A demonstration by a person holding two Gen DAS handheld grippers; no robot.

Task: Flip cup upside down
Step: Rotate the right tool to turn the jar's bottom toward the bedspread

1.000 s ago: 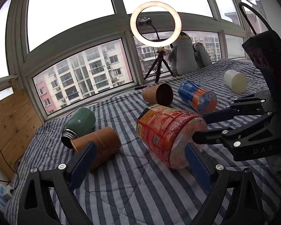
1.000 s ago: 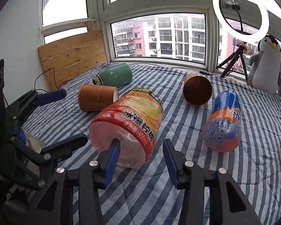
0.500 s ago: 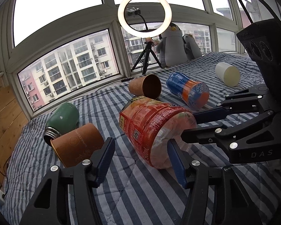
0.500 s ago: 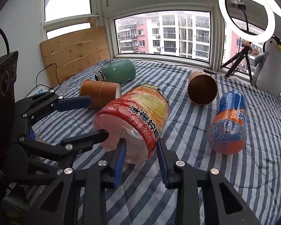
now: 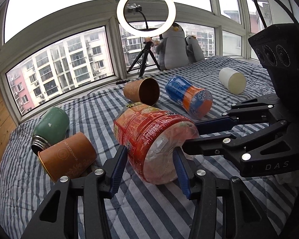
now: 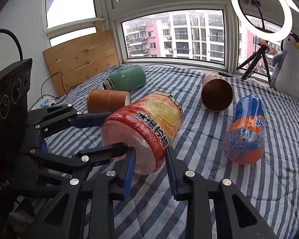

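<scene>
A red and orange labelled cup lies on its side on the striped bedspread, its pale near end facing both cameras. My left gripper has its blue pads against the left and right of that near end, shut on the cup. My right gripper comes in from the right and is shut on the same end, lower down. In each view the other gripper reaches in from the side, one finger along the cup's wall and one across its end face. The cup rests on the bed.
Lying around are two brown paper cups, a green flask, a blue and orange cup and a white cup. A ring light on a tripod and penguin toys stand by the window.
Both grippers moved in toward the red cup and narrowed their fingers, the left from wide open to the cup's width. The cup stayed lying where it was.
</scene>
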